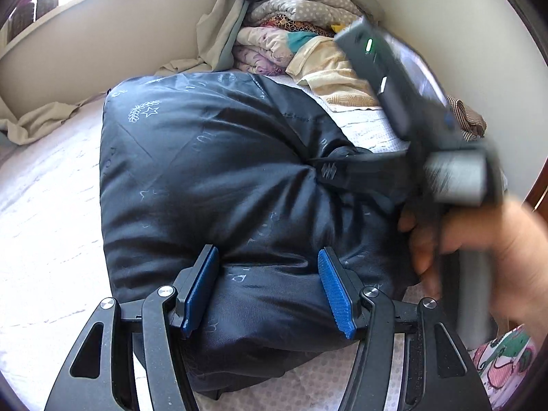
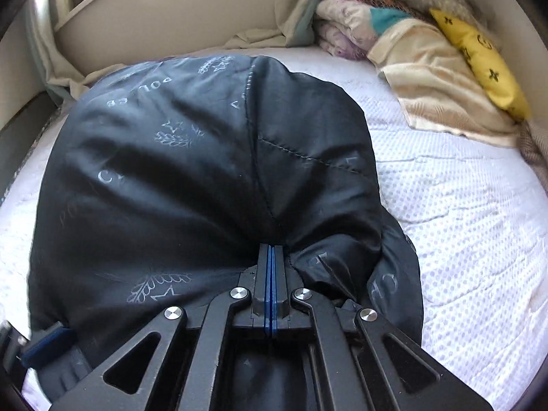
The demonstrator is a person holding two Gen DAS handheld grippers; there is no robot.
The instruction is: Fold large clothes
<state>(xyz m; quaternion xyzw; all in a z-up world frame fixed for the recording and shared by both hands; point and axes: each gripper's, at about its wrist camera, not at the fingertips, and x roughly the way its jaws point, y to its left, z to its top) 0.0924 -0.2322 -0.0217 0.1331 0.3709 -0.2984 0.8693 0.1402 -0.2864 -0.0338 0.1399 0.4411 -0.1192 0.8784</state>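
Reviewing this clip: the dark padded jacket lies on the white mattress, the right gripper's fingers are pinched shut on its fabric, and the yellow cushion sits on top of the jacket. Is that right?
Not quite. The yellow cushion is not on the dark padded jacket; it rests apart from it on the cream blanket by the wall, as the right wrist view shows. The jacket does lie on the white mattress, and the right gripper is pinched shut on its fabric.
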